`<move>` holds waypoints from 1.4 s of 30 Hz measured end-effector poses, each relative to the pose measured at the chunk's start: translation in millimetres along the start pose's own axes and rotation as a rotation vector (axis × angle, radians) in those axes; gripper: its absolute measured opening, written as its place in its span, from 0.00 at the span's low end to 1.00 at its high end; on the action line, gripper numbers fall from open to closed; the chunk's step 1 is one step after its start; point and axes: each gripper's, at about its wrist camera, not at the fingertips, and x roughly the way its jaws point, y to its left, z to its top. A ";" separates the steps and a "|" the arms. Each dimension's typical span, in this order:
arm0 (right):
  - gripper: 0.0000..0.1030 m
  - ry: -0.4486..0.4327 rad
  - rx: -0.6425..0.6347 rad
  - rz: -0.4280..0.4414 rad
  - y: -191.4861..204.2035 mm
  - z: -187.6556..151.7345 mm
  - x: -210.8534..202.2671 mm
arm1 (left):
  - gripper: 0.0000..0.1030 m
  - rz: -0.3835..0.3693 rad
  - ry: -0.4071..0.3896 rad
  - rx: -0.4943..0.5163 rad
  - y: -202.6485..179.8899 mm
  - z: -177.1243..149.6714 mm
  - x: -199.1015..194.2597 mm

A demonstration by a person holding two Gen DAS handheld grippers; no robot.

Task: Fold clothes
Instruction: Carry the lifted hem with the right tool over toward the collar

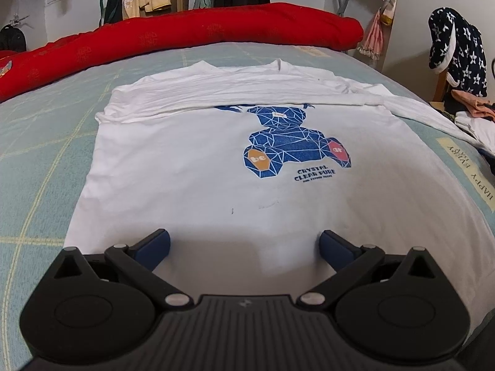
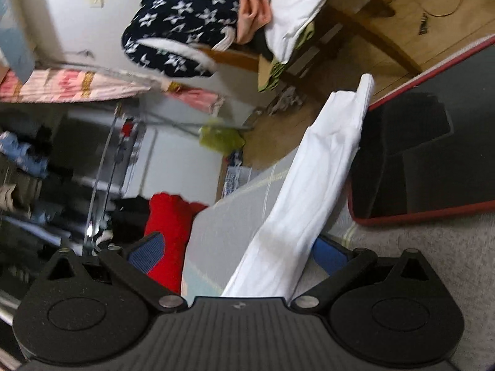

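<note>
Shirt (image 1: 198,167) lies flat on bed (image 1: 40,142), white, long-sleeved, blue bear print (image 1: 294,142) facing up with text under it. Collar end points away from left camera; one sleeve folded across chest, covering top of print. Other sleeve (image 2: 312,191) runs off toward right side of bed. Red quilt (image 1: 185,34) bunched along far edge of bed, apart from shirt.

Left gripper (image 1: 244,242) hovers low over shirt's near hem, fingers (image 1: 154,244) spread wide, nothing between them. Can't tell if pads touch the cloth.

Right gripper (image 2: 238,255) is rolled sideways, view blurred. Its fingers (image 2: 148,252) are spread too. Sleeve passes through the gap, lying against right-hand pad, clear of left-hand one; not pinched. Sleeve stretches up and away from gripper, over bed edge, cuff end seen against wood floor (image 2: 411,31).

Beyond bed: chair (image 2: 355,9) piled with clothes, star-print dark garment (image 1: 458,49) draped on it, pink and white pieces stacked beside. Dark mat with red edge (image 2: 433,160) on floor next to sleeve in right view. Clothes rack by wall, blurred.
</note>
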 end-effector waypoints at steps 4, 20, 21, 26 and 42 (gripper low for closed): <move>1.00 -0.030 -0.019 0.014 -0.8 3.7 14.9 | 0.99 0.002 -0.003 0.000 -0.8 -0.6 0.0; 0.73 -0.064 -0.222 -0.042 -0.1 -8.5 18.6 | 0.99 -0.005 -0.018 -0.003 0.8 -3.3 -0.7; 0.69 -0.072 -0.222 -0.061 -2.8 -9.1 17.4 | 0.99 -0.008 -0.020 -0.002 1.1 -3.7 -0.8; 0.04 -0.081 -0.166 -0.157 -19.8 -4.5 15.7 | 0.99 -0.016 -0.029 0.000 2.3 -5.2 -1.6; 0.07 0.065 -0.414 -0.146 45.1 -20.1 15.3 | 0.98 -0.071 -0.035 -0.014 13.6 -0.6 -16.6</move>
